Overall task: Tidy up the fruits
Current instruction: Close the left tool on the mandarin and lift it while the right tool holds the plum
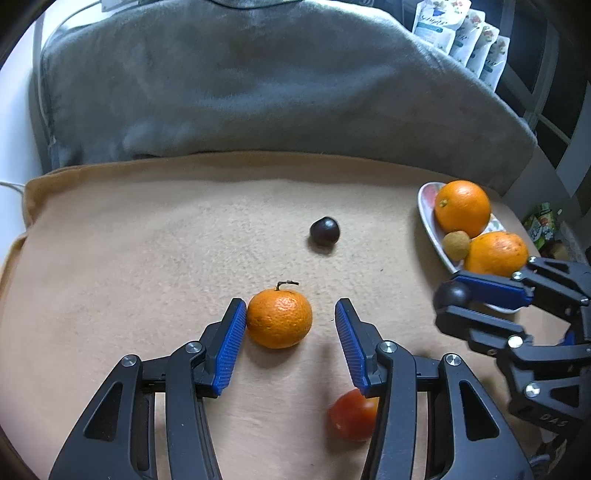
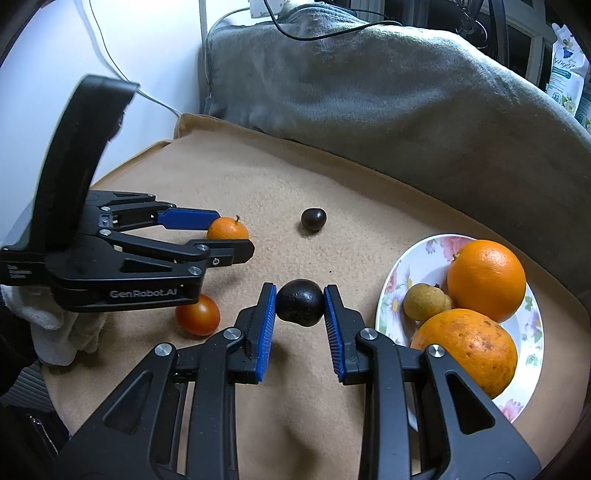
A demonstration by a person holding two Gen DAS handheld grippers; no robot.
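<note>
A small stemmed tangerine (image 1: 279, 318) lies on the tan blanket between the jaws of my open left gripper (image 1: 290, 312), touching the left pad, with a gap to the right pad; it also shows in the right wrist view (image 2: 228, 229). My right gripper (image 2: 300, 301) is shut on a dark round fruit (image 2: 300, 302), seen in the left wrist view (image 1: 453, 293) too. A second dark fruit (image 1: 324, 230) (image 2: 313, 219) lies farther back. A red tomato (image 1: 352, 414) (image 2: 198, 314) lies under my left gripper. A floral plate (image 2: 413, 254) holds two oranges (image 2: 487, 280) (image 2: 467, 346) and a small brown fruit (image 2: 425, 301).
A grey blanket-covered backrest (image 1: 258, 92) rises behind the tan blanket (image 1: 147, 240). A white wall with cables (image 2: 103, 48) is at the left. Pouches (image 1: 465, 33) stand at the back right. The plate sits near the blanket's right edge (image 1: 428, 206).
</note>
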